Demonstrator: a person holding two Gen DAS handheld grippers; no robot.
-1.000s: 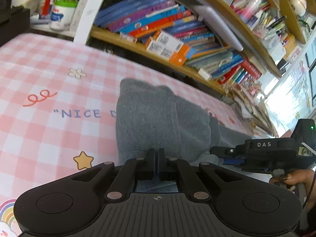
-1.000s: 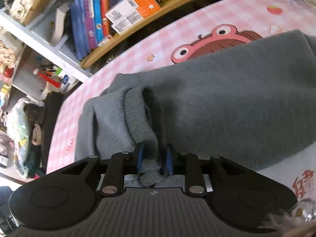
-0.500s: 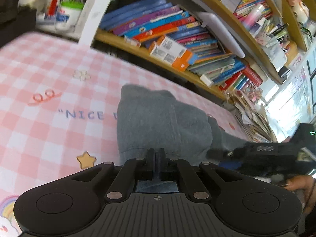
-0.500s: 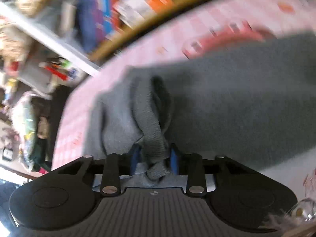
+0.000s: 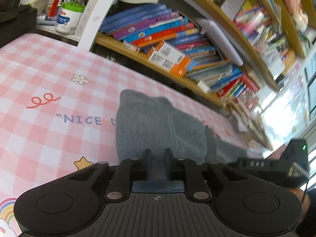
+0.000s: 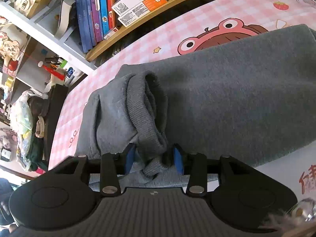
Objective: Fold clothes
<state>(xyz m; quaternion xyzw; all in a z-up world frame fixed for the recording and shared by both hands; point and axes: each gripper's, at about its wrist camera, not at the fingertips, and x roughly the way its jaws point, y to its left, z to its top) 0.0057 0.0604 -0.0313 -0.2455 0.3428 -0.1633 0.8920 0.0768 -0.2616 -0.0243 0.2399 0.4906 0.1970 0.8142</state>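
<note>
A grey knit garment (image 5: 158, 126) lies folded on the pink checked cloth (image 5: 45, 102). My left gripper (image 5: 157, 154) has its jaws parted a little, with grey fabric lying between them at the garment's near edge. In the right wrist view the garment (image 6: 237, 90) spreads wide to the right, and its ribbed cuff (image 6: 142, 110) runs down into my right gripper (image 6: 154, 156). The right jaws stand apart with the cuff lying loose between the blue pads (image 6: 178, 160). The right gripper body (image 5: 272, 167) shows at the left view's right edge.
A bookshelf (image 5: 177, 39) full of books runs along the far edge of the table. A pen cup (image 5: 67, 17) stands at the far left. The cloth shows a frog cartoon (image 6: 217, 37) beyond the garment. Clutter and bags (image 6: 25, 118) sit past the table's left end.
Both grippers have opened: the left jaws were shut tight and now stand a little apart, and the right jaws have widened off the cuff. The garment stays lying on the cloth.
</note>
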